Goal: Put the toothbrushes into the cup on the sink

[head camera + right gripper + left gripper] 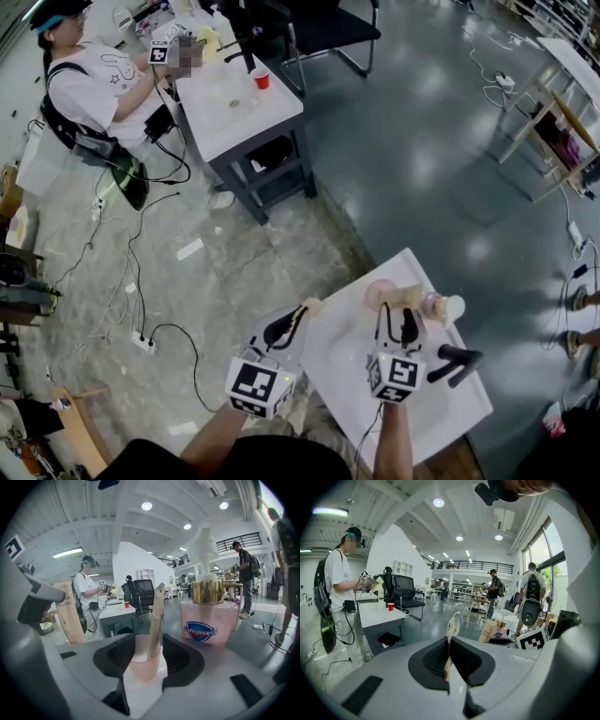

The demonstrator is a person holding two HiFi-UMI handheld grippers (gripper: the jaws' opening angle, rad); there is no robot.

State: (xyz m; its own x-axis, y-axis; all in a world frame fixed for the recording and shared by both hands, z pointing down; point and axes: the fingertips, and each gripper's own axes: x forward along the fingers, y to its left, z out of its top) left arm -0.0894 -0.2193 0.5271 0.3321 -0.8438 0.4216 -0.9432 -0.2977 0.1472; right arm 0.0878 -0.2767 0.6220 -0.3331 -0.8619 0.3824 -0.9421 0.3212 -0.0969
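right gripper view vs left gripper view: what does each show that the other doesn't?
Right gripper view only: the pink cup between the jaws of the open right tool, a wrapped toothbrush standing in that cup, and the Safeguard soap bottle.
Left gripper view only: the left tool seen shut on the second toothbrush, edge-on, and the right tool's marker cube.
Both: the second toothbrush, the person in a white shirt, the red cup and the black office chair.
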